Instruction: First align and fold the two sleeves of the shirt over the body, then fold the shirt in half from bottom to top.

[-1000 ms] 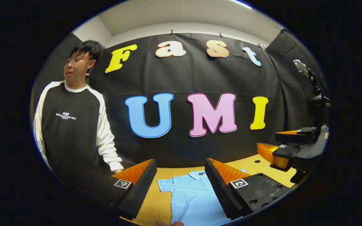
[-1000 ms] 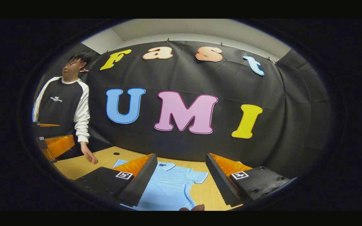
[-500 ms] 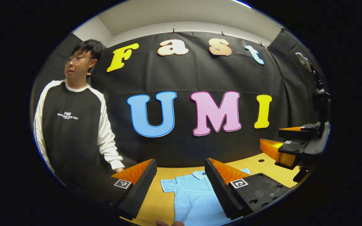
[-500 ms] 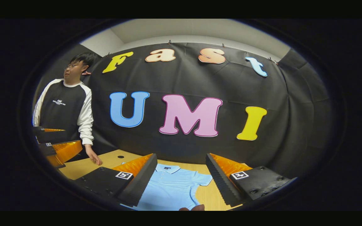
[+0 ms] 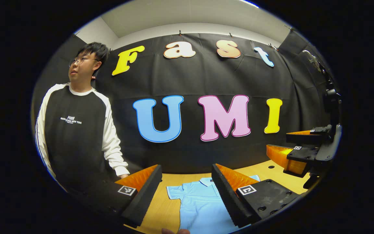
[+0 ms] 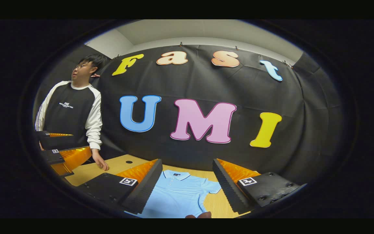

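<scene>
A light blue polo shirt (image 5: pixel 198 204) lies flat on the wooden table (image 5: pixel 161 208), collar toward the wall, both short sleeves spread out. In the left gripper view my left gripper (image 5: pixel 187 188) hangs open above the shirt's left half, and the right gripper (image 5: pixel 299 149) shows open at the far right. The right gripper view has the shirt (image 6: pixel 177 195) below my open right gripper (image 6: pixel 187 182), with its right sleeve (image 6: pixel 212 186) between the fingers. The left gripper (image 6: pixel 60 148) shows open at that view's left edge. Neither gripper touches the shirt.
A person (image 5: pixel 76 130) in a black and white sweatshirt stands at the table's left end, one hand (image 6: pixel 102 165) resting on the wood. A small round hole (image 6: pixel 129 162) marks the tabletop near that hand. The black cloth wall closes the far side.
Both views have shifted slightly, so the shirt sits a little more to the right between the fingers. The right gripper has drifted rightward. The shirt has not moved.
</scene>
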Motion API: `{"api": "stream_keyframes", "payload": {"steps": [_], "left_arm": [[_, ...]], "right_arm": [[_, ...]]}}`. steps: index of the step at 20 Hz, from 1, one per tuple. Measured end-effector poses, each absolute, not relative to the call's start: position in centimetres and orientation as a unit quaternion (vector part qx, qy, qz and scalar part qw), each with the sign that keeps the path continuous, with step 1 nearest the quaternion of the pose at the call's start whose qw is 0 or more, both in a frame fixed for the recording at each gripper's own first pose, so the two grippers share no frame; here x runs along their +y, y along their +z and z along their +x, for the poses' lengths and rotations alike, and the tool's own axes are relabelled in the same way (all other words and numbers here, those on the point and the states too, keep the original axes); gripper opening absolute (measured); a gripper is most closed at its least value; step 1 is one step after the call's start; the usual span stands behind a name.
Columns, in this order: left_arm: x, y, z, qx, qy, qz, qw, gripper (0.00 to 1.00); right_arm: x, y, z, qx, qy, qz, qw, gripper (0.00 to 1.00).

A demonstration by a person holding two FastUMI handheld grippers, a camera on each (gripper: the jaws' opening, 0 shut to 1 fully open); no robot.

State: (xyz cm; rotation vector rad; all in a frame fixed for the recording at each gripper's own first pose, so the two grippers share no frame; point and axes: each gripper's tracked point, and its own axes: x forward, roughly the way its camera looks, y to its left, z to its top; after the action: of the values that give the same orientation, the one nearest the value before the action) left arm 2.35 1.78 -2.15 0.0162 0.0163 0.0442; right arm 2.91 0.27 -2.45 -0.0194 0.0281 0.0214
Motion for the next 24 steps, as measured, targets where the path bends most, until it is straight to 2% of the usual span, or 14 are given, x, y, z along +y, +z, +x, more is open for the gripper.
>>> {"api": "stream_keyframes", "payload": {"steps": [7, 16, 18, 24], "left_arm": [[1.1, -2.1, 2.4, 0.010, 0.008, 0.015, 1.000, 0.98], [0.7, -4.3, 4.1, 0.026, -0.018, 0.015, 0.999, 0.98], [0.7, -4.2, 4.2, 0.023, -0.020, 0.012, 0.999, 0.98], [-0.4, -6.5, 5.5, 0.042, -0.024, 0.027, 0.998, 0.98]], "right_arm": [[1.5, -2.5, 2.5, 0.015, 0.020, -0.006, 1.000, 0.97], [-2.0, -4.2, 3.3, 0.025, -0.017, -0.018, 0.999, 0.97], [-4.2, -6.8, 5.5, 0.036, -0.024, -0.014, 0.999, 0.97], [-11.8, -22.8, 12.1, 0.201, -0.089, 0.019, 0.975, 0.97]]}}
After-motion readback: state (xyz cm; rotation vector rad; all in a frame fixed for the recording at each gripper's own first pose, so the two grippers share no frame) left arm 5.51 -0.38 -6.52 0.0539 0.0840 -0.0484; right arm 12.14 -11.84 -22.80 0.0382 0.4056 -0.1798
